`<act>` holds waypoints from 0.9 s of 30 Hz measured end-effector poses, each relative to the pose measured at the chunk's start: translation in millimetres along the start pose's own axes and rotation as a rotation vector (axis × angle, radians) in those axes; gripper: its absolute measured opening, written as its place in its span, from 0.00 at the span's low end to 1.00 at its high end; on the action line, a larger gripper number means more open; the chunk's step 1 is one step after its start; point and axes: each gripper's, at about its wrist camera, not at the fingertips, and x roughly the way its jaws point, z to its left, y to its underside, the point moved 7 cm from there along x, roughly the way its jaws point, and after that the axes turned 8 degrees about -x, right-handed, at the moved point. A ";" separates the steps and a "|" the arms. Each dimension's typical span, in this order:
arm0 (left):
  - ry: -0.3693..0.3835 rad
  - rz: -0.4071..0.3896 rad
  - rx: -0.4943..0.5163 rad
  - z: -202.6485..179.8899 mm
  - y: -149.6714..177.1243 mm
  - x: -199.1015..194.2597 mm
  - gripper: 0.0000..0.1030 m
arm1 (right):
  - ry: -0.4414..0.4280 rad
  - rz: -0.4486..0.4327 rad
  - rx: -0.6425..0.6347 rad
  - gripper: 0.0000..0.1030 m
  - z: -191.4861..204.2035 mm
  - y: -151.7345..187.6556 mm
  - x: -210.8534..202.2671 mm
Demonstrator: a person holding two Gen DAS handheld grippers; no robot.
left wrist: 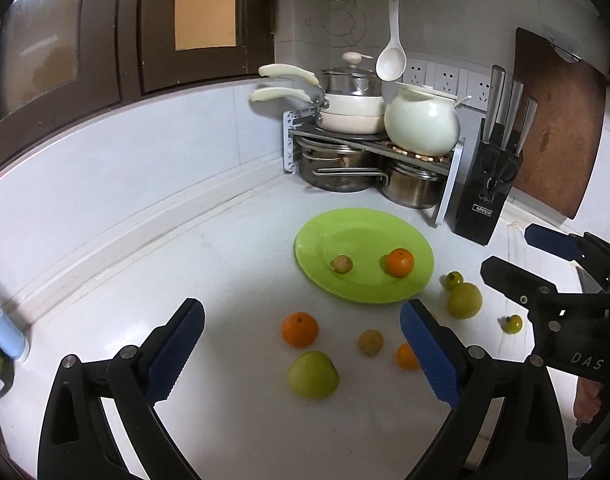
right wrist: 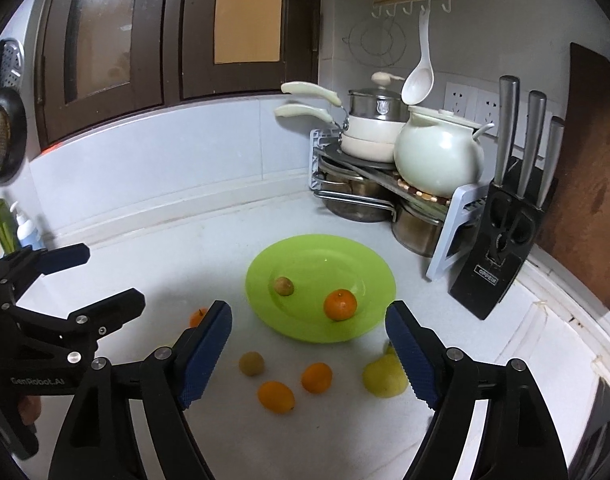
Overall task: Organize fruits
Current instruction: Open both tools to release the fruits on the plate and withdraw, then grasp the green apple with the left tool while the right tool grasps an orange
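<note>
A green plate [left wrist: 405,292] [right wrist: 369,264] lies on the white counter and holds an orange [left wrist: 400,262] [right wrist: 340,304] and a small brownish fruit [left wrist: 341,264] [right wrist: 283,286]. Loose on the counter in front of it lie an orange [left wrist: 299,329], a green apple [left wrist: 313,374], a small tan fruit [left wrist: 370,342] [right wrist: 251,363], more oranges [right wrist: 316,377] [right wrist: 276,396], a yellow-green fruit [left wrist: 464,300] [right wrist: 383,380] and two small green fruits [left wrist: 453,280] [left wrist: 513,323]. My left gripper [left wrist: 303,354] is open and empty above the loose fruit. My right gripper [right wrist: 309,354] is open and empty, too.
A rack [left wrist: 369,136] with pots and a white jar [left wrist: 421,120] stands in the back corner. A black knife block [left wrist: 487,196] and a wooden cutting board [left wrist: 557,128] stand to its right. Bottles [right wrist: 9,228] stand at the left wall.
</note>
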 end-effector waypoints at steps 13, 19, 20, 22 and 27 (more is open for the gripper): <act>-0.025 -0.010 0.058 0.8 33.6 -9.9 1.00 | 0.000 0.024 0.018 0.77 8.2 34.1 -10.3; -0.031 0.014 0.100 1.4 51.0 3.4 0.99 | -0.022 0.067 0.016 0.77 16.0 51.5 2.9; -0.031 0.017 0.113 1.5 53.8 6.9 0.99 | -0.026 0.076 0.013 0.77 17.2 54.1 5.6; -0.034 0.022 0.130 2.0 57.1 12.9 0.99 | -0.034 0.091 0.009 0.77 20.4 58.3 12.3; -0.020 0.049 0.179 2.9 65.9 32.4 0.99 | -0.051 0.126 -0.006 0.77 26.8 66.7 28.9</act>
